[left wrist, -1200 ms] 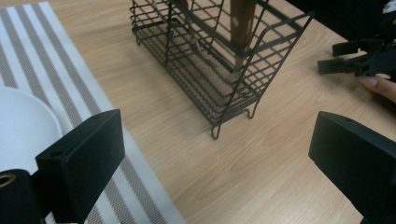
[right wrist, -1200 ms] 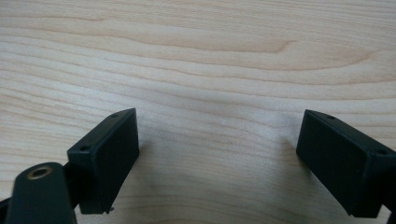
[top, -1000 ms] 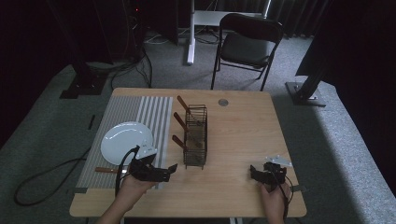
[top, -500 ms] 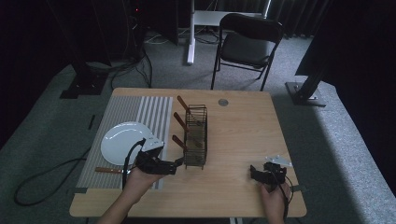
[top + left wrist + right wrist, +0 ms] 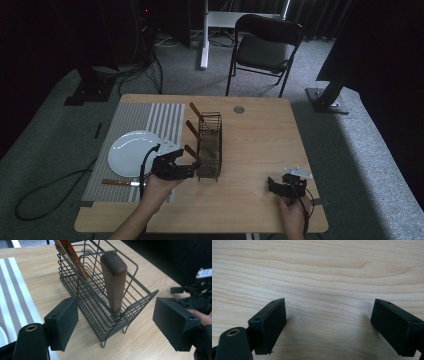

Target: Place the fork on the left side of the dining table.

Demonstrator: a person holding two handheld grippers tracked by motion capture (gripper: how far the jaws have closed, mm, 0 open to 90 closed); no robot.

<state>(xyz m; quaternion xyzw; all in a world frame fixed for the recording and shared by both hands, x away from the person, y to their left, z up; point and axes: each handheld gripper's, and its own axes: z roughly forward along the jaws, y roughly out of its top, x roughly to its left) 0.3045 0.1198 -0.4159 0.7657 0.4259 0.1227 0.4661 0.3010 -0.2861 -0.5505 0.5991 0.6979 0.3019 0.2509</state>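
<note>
1. Left gripper (image 5: 189, 169) sits right at the near end of the wire rack (image 5: 210, 145), jaws spread wide and gripping nothing.
2. In the left gripper view, the jaws frame the rack's near corner — one wooden handle (image 5: 113, 285) stands almost upright in it, dead centre between the jaws but apart from both.
3. Further back in the rack, more handles (image 5: 71, 256) lean at a slant; in the high view three stick out over its left side.
4. The rack stands mid-table (image 5: 260, 150), just right of the striped mat (image 5: 140, 117).
5. On the mat — a white plate (image 5: 131, 152), and near the front edge a knife (image 5: 122, 183) lying flat, wooden handle to the left.
6. Right gripper (image 5: 281, 186) is low at the front right of the table, well apart from the rack, jaws open over bare wood, empty.
7. Beyond the table, a black chair (image 5: 265, 47) on grey carpet.
</note>
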